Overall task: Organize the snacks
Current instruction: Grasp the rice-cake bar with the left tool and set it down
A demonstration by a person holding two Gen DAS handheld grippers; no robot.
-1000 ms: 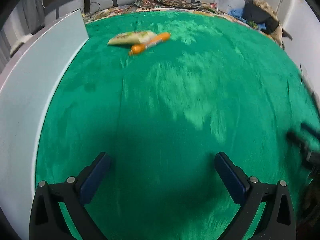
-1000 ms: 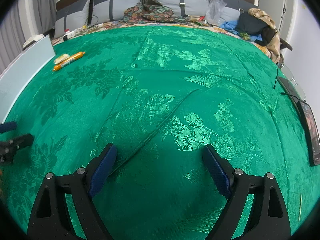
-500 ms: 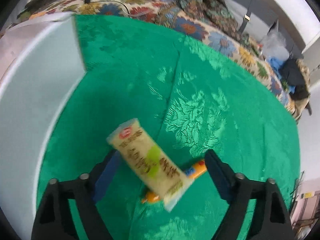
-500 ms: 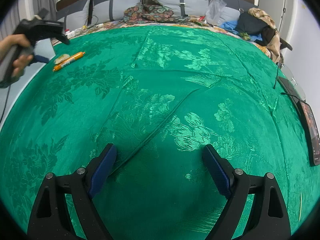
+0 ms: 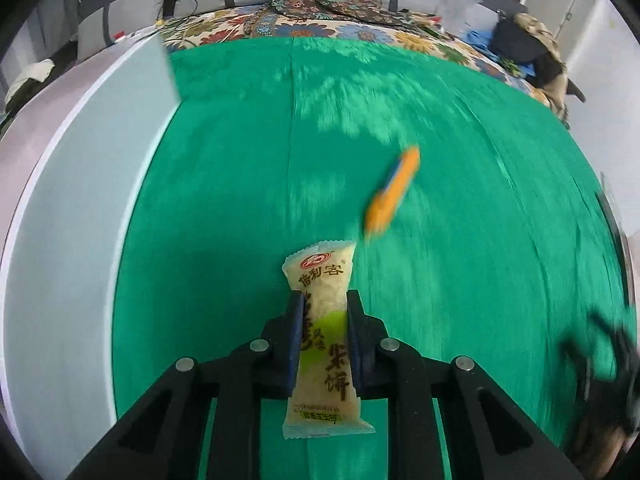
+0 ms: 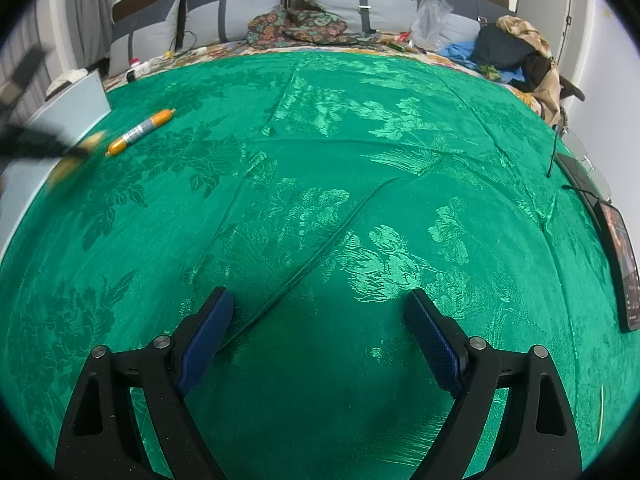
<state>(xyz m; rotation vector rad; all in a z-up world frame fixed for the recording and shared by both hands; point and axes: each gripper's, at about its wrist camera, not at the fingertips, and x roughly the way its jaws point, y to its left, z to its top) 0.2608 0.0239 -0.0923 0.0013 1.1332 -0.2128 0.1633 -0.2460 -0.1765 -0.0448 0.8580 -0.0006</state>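
Observation:
A pale yellow snack packet (image 5: 320,270) with brown print stands upright between the blue pads of my left gripper (image 5: 325,295), which is shut on its middle and holds it above the green bedspread (image 5: 480,240). An orange sausage stick (image 5: 394,190) lies blurred on the cloth beyond it. In the right wrist view the same sausage stick (image 6: 140,131) lies at the far left, and the left gripper (image 6: 40,148) is a dark blur beside it with a yellow smear at its tip. My right gripper (image 6: 319,298) hangs open over bare cloth with nothing between its fingers.
A pale grey-white box wall (image 5: 80,200) runs along the left side of the bed. Pillows and a heap of patterned clothes (image 6: 304,24) lie at the headboard. A dark tablet (image 6: 622,264) and a cable rest at the right edge.
My left gripper swept in over the packet, shut on it and lifted it off the cloth, leaving the sausage stick behind. The right gripper has not moved.

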